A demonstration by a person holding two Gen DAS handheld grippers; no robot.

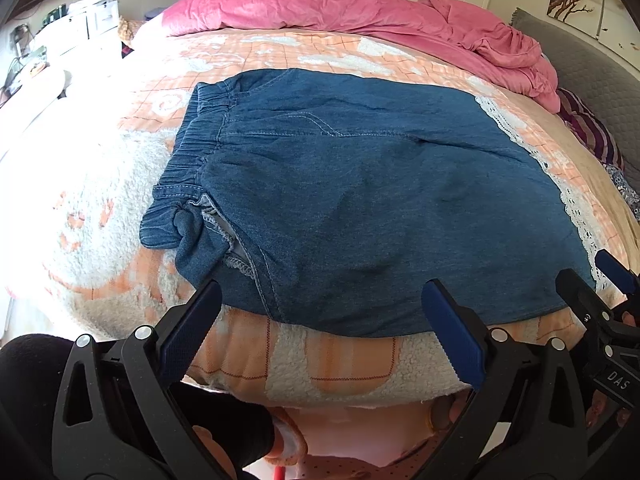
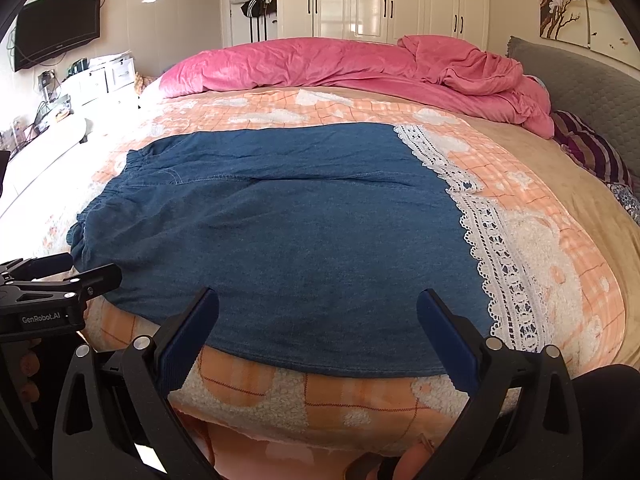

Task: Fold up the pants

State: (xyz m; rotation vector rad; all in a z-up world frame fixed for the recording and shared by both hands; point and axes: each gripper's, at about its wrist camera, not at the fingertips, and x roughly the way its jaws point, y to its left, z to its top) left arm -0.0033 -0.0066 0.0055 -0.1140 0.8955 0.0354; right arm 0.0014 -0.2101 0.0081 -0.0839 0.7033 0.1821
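Note:
Blue denim pants [image 1: 360,200] [image 2: 280,240] lie flat across the bed, folded leg over leg. The elastic waistband [image 1: 192,152] is at the left and the white lace hem [image 1: 520,140] [image 2: 492,248] at the right. My left gripper [image 1: 320,296] is open over the pants' near edge, close to the waist end, with nothing between its fingers. My right gripper [image 2: 318,300] is open over the near edge toward the hem end, also holding nothing. Each gripper shows in the other's view: the right gripper [image 1: 586,268] at the far right, the left gripper [image 2: 92,266] at the far left.
The pants rest on an orange and white fleece blanket [image 1: 344,364] [image 2: 304,400]. A crumpled pink duvet [image 2: 360,64] lies along the far side. A grey headboard [image 2: 580,76] and a striped pillow [image 2: 592,148] are at the right. White wardrobes [image 2: 380,0] and a wall TV [image 2: 56,24] stand beyond.

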